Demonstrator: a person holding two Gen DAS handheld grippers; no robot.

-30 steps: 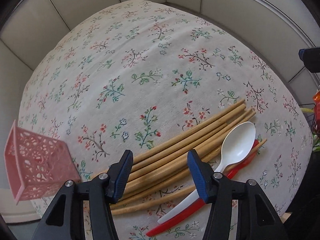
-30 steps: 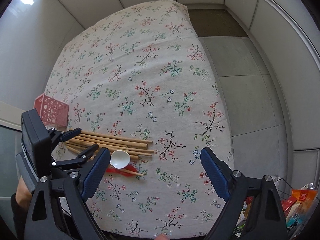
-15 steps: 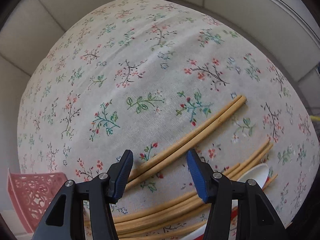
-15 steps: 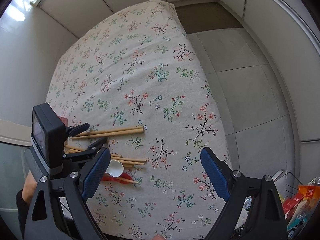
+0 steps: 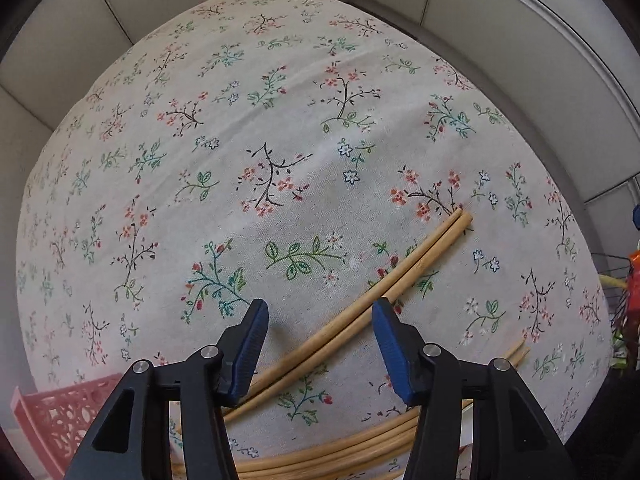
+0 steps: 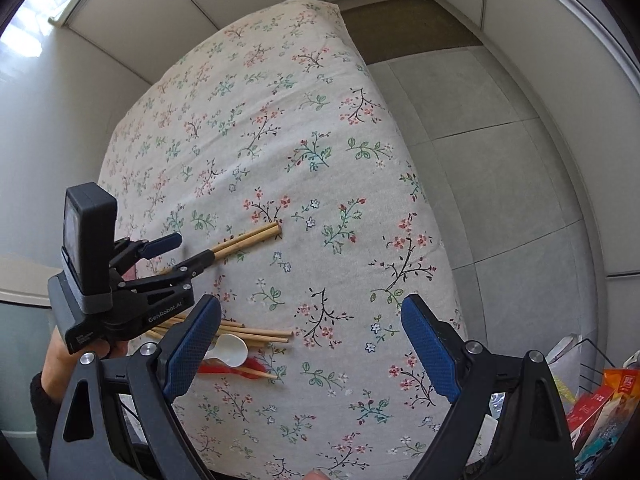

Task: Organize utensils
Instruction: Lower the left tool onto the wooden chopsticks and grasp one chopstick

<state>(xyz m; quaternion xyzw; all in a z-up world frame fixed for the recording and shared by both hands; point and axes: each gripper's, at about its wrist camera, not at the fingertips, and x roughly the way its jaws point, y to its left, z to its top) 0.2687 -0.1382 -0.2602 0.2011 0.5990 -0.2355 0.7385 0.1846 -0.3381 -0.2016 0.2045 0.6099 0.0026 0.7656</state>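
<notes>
A pair of wooden chopsticks (image 5: 384, 292) lies apart from the rest on the flowered cloth; it also shows in the right wrist view (image 6: 248, 240). My left gripper (image 5: 320, 344) is open, its fingers on either side of this pair's near part, low over the cloth; it also shows in the right wrist view (image 6: 188, 250). The remaining chopsticks (image 5: 340, 452) lie bundled nearer, with a white spoon (image 6: 228, 350) and a red spoon (image 6: 228, 370). My right gripper (image 6: 312, 356) is open and empty above the table's near right part.
A pink perforated basket (image 5: 52, 420) stands at the near left table edge. The table's right edge (image 6: 432, 208) drops to a grey tiled floor. A wire basket with snack packets (image 6: 596, 400) sits at the lower right.
The chopstick pair has been slid away from the bundle, farther up the cloth. My left gripper moved forward with it. The right gripper stayed open and shifted slightly.
</notes>
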